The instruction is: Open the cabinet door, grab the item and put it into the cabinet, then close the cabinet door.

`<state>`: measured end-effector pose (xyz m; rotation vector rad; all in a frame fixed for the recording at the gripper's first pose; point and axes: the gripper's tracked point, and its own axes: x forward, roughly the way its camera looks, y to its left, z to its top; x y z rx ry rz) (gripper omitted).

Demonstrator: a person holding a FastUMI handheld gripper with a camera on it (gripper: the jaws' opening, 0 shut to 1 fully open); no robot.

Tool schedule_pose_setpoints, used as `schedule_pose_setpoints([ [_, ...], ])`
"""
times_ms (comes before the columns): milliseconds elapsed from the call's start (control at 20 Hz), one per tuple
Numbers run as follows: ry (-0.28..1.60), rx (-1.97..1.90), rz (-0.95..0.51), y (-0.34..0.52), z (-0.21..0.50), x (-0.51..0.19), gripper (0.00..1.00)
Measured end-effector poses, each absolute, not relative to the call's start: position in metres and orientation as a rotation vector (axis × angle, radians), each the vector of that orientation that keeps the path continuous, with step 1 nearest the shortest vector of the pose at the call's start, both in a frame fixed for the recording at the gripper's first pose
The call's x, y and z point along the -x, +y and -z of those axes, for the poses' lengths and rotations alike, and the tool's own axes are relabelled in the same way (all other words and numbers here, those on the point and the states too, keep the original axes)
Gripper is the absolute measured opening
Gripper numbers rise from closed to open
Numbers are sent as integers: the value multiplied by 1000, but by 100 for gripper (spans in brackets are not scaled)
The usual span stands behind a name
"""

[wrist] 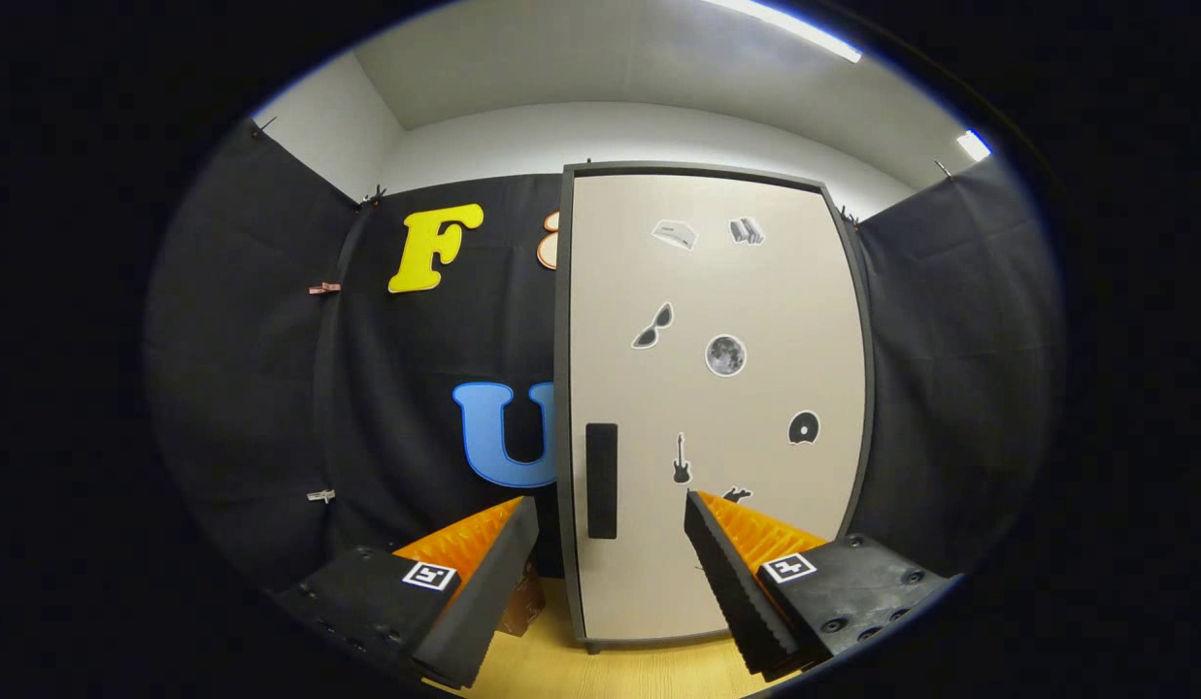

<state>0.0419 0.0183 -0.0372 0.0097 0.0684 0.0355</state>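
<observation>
A tall cabinet (717,388) with a beige door and dark grey frame stands upright on a light wooden table (600,670), just beyond my fingers. Its door is closed and carries several small stickers. A black vertical handle (601,481) sits near the door's left edge, in line with the gap between my fingers. My gripper (610,515) is open, its orange-and-black fingers spread wide with nothing between them. A small brown item (524,607) peeks out behind my left finger, beside the cabinet's lower left corner, mostly hidden.
Black cloth walls enclose the booth behind and on both sides of the cabinet. Small clips (323,288) hold the cloth on the left. The wooden tabletop stretches between my fingers up to the cabinet's base.
</observation>
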Motion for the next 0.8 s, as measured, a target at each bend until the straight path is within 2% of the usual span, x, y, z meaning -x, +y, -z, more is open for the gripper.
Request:
schedule_pose_setpoints([
  [800,152,-14,5,17,110,-163,98],
])
